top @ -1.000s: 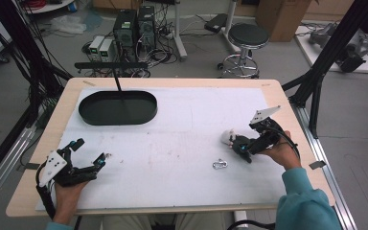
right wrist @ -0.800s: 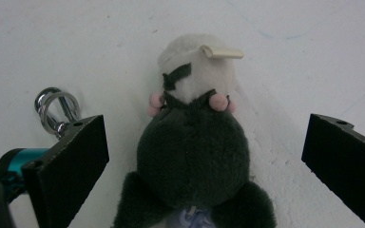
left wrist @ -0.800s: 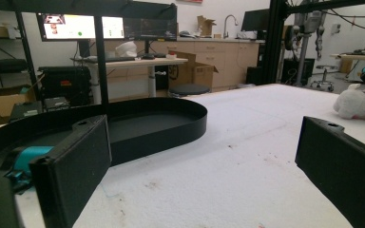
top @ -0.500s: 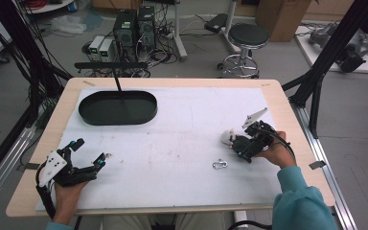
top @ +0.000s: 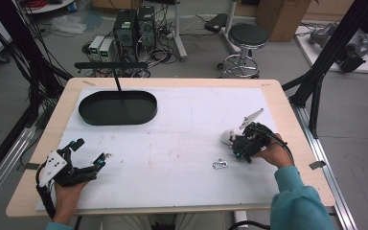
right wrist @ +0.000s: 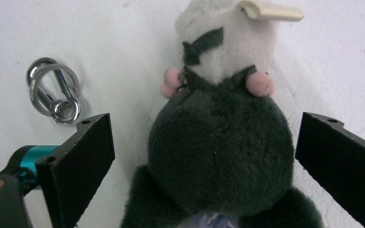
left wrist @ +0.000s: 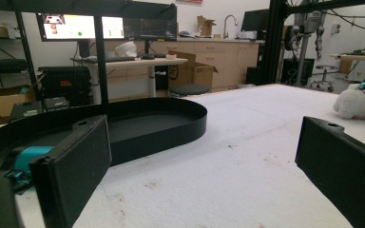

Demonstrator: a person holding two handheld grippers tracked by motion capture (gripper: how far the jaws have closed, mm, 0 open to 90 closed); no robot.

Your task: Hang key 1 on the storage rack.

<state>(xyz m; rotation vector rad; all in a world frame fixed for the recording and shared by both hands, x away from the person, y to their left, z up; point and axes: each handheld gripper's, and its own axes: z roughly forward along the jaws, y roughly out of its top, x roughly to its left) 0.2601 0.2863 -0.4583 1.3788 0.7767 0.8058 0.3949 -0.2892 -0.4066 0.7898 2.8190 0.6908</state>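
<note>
High view: one plush toy point(top: 229, 137) on white table point(top: 187, 124) at right gripper point(top: 237, 146); one metal clip point(top: 219, 164) just beside; one black tray point(top: 118, 107) far left.

Left gripper view: left gripper point(left wrist: 204, 166) spread, empty.

Right gripper view: jaws spread either side of toy, not touching.

On the white table point(top: 182, 139) I count one plush toy point(right wrist: 218, 142), dark-bodied with a white head and two pink cheeks. Beside it lies one metal key ring clip point(top: 219, 164), made of linked rings. One black oval tray point(top: 118, 108) sits at the far left of the table. Two handheld grippers are here: a left gripper point(top: 92, 154) and a right gripper point(top: 234, 143), each with two black jaws. Beyond the table stands one round stool point(top: 248, 36), and two computer towers point(top: 135, 26) sit on the floor.
</note>
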